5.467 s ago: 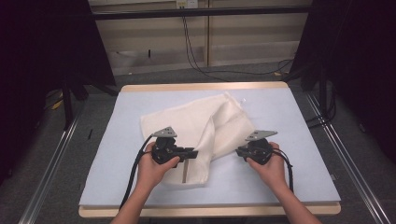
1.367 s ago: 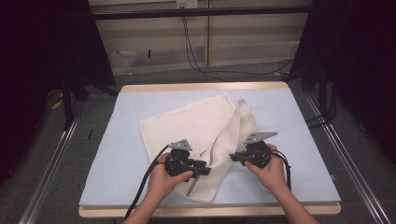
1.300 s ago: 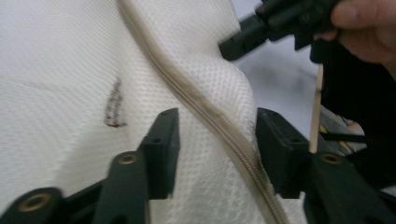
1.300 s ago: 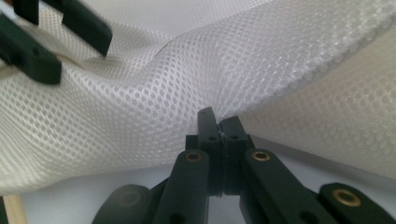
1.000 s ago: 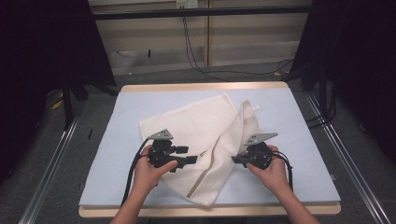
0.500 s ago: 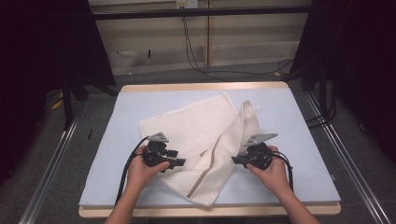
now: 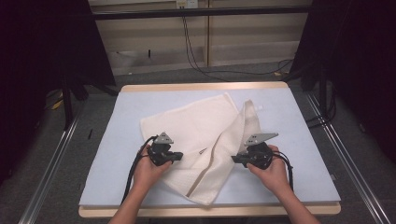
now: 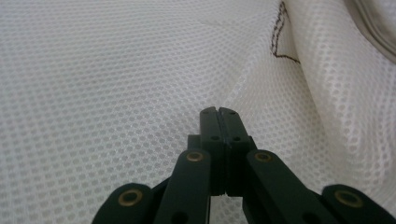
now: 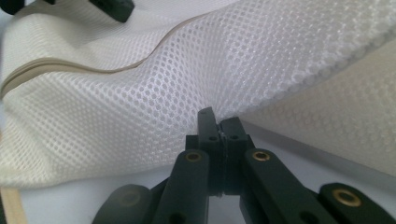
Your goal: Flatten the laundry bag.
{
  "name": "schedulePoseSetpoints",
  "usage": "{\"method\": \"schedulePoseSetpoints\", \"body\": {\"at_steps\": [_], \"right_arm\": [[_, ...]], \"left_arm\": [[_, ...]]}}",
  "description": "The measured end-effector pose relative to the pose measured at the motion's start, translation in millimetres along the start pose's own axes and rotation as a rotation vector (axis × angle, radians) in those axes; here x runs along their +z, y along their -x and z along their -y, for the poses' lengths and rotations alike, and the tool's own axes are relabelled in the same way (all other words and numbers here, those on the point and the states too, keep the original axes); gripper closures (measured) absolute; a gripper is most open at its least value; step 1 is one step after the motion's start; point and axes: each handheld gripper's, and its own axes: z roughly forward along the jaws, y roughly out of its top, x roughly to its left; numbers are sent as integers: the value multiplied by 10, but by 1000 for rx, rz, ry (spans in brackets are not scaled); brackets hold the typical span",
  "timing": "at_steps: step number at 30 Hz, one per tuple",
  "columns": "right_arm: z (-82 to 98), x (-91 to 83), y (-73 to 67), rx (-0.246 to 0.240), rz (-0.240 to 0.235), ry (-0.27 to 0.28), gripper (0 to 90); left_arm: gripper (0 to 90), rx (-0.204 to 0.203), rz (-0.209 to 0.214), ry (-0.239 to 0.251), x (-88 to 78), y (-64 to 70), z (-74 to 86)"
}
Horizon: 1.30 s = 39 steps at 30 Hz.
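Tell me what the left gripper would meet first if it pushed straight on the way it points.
More of the white mesh cloth its shut jaws already pinch; beyond, probably the raised fold with the beige band, though depth is unclear.

Both forearms came in from the near edge of the table (image 7: pixel 112 135), each hand wrapped around a gripper. The left hand (image 7: pixel 148 169) sat toward the near left part of the table, its left gripper (image 7: pixel 180 157) pointing toward the right edge; its jaws had just been closing and stood pressed together, pinching a fold of the mesh cloth (image 8: pixel 116 84). The right hand (image 7: pixel 272 170) sat toward the near right part, its right gripper (image 7: pixel 233 159) pointing toward the left edge, jaws clamped together on a fold of the cloth.
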Motion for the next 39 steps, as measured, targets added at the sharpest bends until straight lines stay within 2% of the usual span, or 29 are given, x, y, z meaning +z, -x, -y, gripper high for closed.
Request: {"method": "schedulePoseSetpoints", "body": {"at_steps": [4,5,6,8,11,15,16,17,21,23,28,32,33,34,35,36,37,39], "right_arm": [[-10,3,-23,-11,-10,-2,900],[-11,5,-19,-11,-12,-1,900],[-11,5,-19,-11,-12,-1,900],[-9,8,-15,-6,-11,2,900],[5,4,-16,2,-12,3,900],[17,-13,-1,8,-1,1,900],[17,-13,-1,8,-1,1,900],[33,-25,22,17,9,2,900],[67,-37,49,35,11,4,900],[80,-49,39,42,14,6,900],[100,-66,5,53,13,13,900],[141,-85,-49,51,-11,6,895],[173,-104,-49,62,-27,21,877],[173,-104,-49,62,-27,21,877],[216,-143,-23,71,-28,36,820],[216,-143,-23,71,-28,36,820],[271,-213,30,75,1,29,788],[332,-313,101,100,34,56,784]], "left_arm": [[900,-32,-17,28,17,-101,8],[900,-67,-27,62,29,-153,10],[900,-67,-27,62,29,-153,10],[900,-67,-58,77,7,-202,3],[900,-94,-103,116,-36,-278,11],[900,-111,-123,143,-97,-357,35],[900,-111,-123,143,-97,-357,35],[900,-125,-122,168,-117,-386,49],[899,-130,-121,184,-126,-436,38],[899,-118,-130,183,-119,-443,25],[897,-122,-131,186,-101,-446,15],[890,-131,-118,186,-107,-420,13],[887,-131,-107,183,-109,-414,12],[884,-131,-107,183,-109,-414,12],[883,-133,-112,186,-101,-411,15],[883,-133,-112,186,-101,-411,15],[883,-135,-113,186,-98,-416,14],[880,-133,-113,185,-98,-419,8]]}}
